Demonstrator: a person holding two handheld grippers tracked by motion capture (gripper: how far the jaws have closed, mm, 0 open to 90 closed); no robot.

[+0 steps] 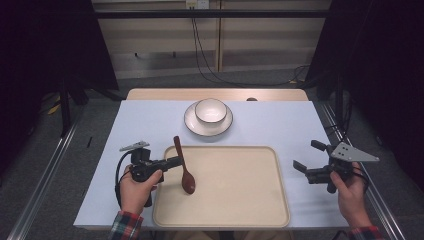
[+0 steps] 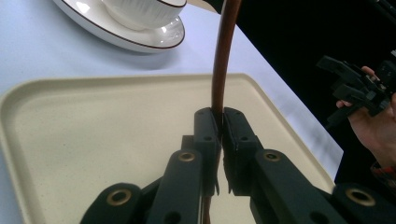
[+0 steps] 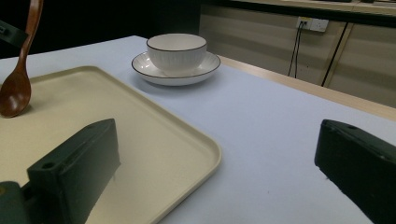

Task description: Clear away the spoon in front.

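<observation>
From above, the left gripper (image 1: 176, 161) clamps a wooden spoon (image 1: 183, 167), its bowl low over the beige tray (image 1: 250, 200) just ahead, while in the left gripper view the jaws pinch the handle, and the right gripper view shows its jaws spread wide, an empty bowl (image 3: 176, 47) on a plate (image 3: 205, 67) beyond

The brown wooden spoon (image 1: 184, 167) is standing tilted, bowl touching the beige tray (image 1: 240, 210); its handle is sitting clamped in the left gripper (image 1: 176, 161).
</observation>
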